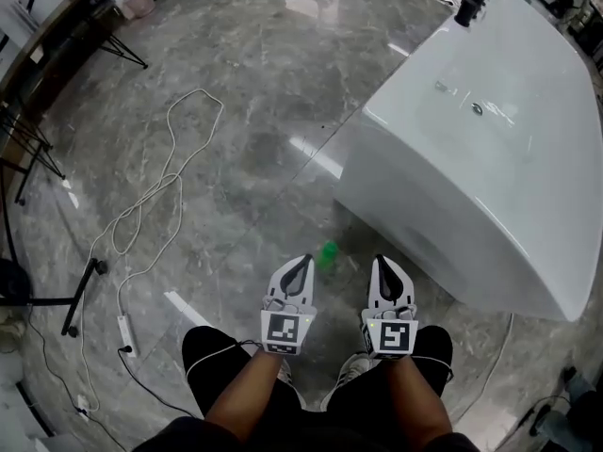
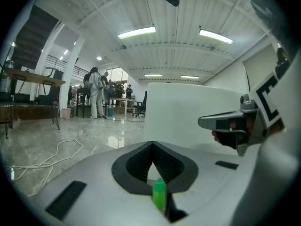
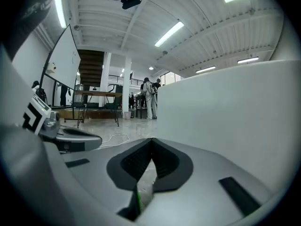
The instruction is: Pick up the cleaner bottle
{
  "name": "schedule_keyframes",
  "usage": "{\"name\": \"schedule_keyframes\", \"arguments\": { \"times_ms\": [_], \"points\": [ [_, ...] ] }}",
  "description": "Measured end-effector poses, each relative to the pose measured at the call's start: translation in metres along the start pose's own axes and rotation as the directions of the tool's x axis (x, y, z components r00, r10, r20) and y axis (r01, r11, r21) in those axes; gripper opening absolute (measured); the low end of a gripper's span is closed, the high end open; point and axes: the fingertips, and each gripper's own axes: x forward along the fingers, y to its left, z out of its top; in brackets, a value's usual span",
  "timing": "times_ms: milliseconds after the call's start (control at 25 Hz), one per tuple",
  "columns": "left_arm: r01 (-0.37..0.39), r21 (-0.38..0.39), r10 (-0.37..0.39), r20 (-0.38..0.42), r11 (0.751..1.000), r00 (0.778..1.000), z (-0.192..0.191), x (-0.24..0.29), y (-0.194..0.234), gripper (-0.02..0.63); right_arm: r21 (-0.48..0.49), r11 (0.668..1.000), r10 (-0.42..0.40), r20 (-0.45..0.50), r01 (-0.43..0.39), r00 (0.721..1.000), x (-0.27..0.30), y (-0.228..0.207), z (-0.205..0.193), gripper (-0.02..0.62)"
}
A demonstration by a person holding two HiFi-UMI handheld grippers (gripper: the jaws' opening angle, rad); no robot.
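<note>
Gotta spread the pressed-shut left gripper (image 1: 301,262) before reaching the bottle (image 1: 327,252) on the floor (image 1: 245,149). Keep the right gripper (image 1: 385,264), also shut, well clear.

The cleaner bottle (image 1: 328,253) stands on the floor (image 1: 245,111), just ahead of the side-by-side left hand-held gripper (image 1: 301,262) and right hand-held gripper (image 1: 385,264), nearer the left one. A bathtub (image 1: 490,158) sits to its right. A cable (image 1: 175,179) loops over the floor well to its left.
</note>
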Motion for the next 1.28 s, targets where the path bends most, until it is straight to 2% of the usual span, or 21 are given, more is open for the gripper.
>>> {"name": "schedule_keyframes", "arguments": {
  "times_ms": [200,400,600,760,920,1080,1280],
  "points": [
    [0.006,0.011,-0.007,0.031,1.0,0.999,-0.025,0.008,-0.007,0.005,0.102,0.995,-0.007,0.04,0.003,0.999,0.016,-0.015,-0.026,0.015],
    [-0.038,0.051,0.037,0.029,0.998,0.999,-0.048,0.015,-0.002,0.006,0.051,0.999,-0.006,0.047,0.003,0.999,0.017,-0.014,-0.035,0.015],
    [0.017,0.086,-0.013,-0.043,0.996,0.999,-0.09,0.023,-0.014,0.009,0.101,0.995,-0.022,0.051,0.017,0.998,0.015,-0.023,-0.037,0.015],
    [0.039,0.103,-0.028,-0.11,0.994,0.994,-0.122,0.032,-0.022,0.143,0.146,0.989,-0.043,0.065,0.033,0.997,0.012,-0.033,-0.036,0.016],
    [0.098,0.114,-0.077,-0.174,0.989,0.982,-0.156,0.047,-0.03,0.277,0.143,0.989,-0.055,0.068,0.045,0.996,0.008,-0.033,-0.034,0.016],
    [0.151,0.134,-0.113,-0.252,0.979,0.961,-0.188,0.063,-0.033,0.298,0.122,0.992,-0.052,0.072,0.042,0.996,0.003,-0.028,-0.029,0.016],
    [0.147,0.156,-0.095,-0.303,0.977,0.948,-0.218,0.093,-0.025,0.304,0.172,0.982,-0.094,0.082,0.079,0.992,-0.003,-0.041,-0.027,0.015]
  ]
}}
